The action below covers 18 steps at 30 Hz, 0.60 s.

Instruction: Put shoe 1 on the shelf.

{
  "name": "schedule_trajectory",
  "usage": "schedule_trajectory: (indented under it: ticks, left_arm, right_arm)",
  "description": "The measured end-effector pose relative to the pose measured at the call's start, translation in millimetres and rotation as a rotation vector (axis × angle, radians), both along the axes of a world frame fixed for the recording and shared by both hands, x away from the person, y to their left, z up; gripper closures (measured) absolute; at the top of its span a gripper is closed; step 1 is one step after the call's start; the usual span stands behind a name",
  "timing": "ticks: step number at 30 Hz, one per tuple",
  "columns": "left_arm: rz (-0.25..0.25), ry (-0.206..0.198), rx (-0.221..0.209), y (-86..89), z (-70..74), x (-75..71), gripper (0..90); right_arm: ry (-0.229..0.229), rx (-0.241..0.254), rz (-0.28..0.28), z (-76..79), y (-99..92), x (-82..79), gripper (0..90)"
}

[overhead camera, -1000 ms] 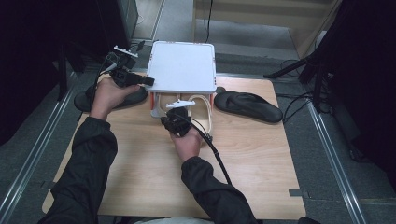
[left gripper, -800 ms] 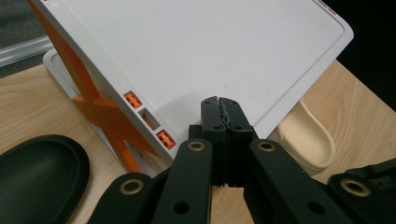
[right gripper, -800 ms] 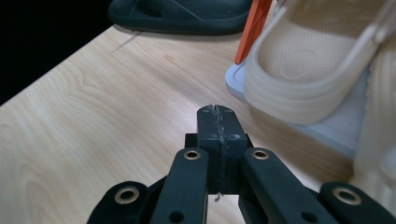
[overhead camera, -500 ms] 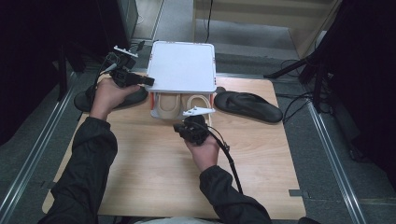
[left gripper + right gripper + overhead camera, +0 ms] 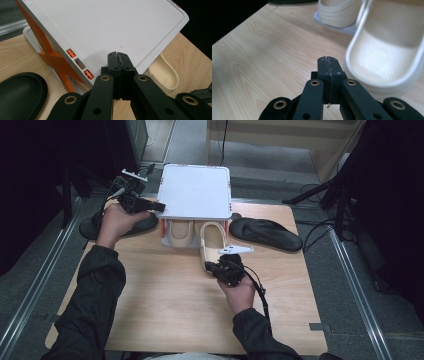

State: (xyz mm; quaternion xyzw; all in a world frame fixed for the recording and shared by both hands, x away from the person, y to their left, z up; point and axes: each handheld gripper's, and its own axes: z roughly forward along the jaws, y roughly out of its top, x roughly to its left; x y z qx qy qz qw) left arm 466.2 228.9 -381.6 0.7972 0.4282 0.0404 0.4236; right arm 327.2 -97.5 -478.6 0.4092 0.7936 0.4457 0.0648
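A white rack (image 5: pixel 195 190) with orange supports (image 5: pixel 52 55) stands at the back of the wooden table (image 5: pixel 165 305). One cream slipper (image 5: pixel 179 234) lies under it. A second cream slipper (image 5: pixel 212 245) sticks out towards me. My left gripper (image 5: pixel 157 207) is shut and empty, its tips (image 5: pixel 119 56) at the rack's left front edge. My right gripper (image 5: pixel 214 267) is shut and empty beside the heel of the second cream slipper (image 5: pixel 387 57), close to its rim.
A black slipper (image 5: pixel 267 234) lies right of the rack. Another black slipper (image 5: pixel 135 225) lies left of it, partly under my left hand, and appears in the left gripper view (image 5: pixel 20 95). Dark floor and cables surround the table.
My right hand has moved to the right and towards me. The second cream slipper now reaches further out from under the rack. The left hand has kept still.
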Motion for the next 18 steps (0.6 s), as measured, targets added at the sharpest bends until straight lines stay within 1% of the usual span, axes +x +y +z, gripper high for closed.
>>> schedule_trajectory:
  ticks: [5,8,9,13,15,18]
  left_arm:
    - [-0.004,0.004,-0.012,1.5,-0.7,0.6,90.0]
    - [-0.004,0.003,-0.011,1.4,-0.7,0.6,90.0]
    - [-0.005,0.003,-0.009,1.2,-0.6,0.5,90.0]
    - [-0.004,0.003,-0.009,1.3,-0.6,0.6,90.0]
    - [-0.003,0.002,-0.007,1.0,-0.5,0.5,90.0]
    - [-0.001,0.001,-0.004,0.6,-0.3,0.2,90.0]
  right_arm:
    - [0.014,-0.012,-0.004,-7.7,-8.1,-6.3,90.0]
    - [0.02,-0.014,-0.006,-11.5,-11.1,-8.1,90.0]
    - [0.028,-0.023,-0.014,-15.6,-14.9,-10.0,90.0]
    - [0.036,-0.033,-0.025,-21.2,-21.6,-11.0,90.0]
    - [0.036,-0.024,-0.023,-23.4,-24.9,-10.5,90.0]
    - [0.032,-0.032,-0.036,-25.9,-28.5,-9.0,90.0]
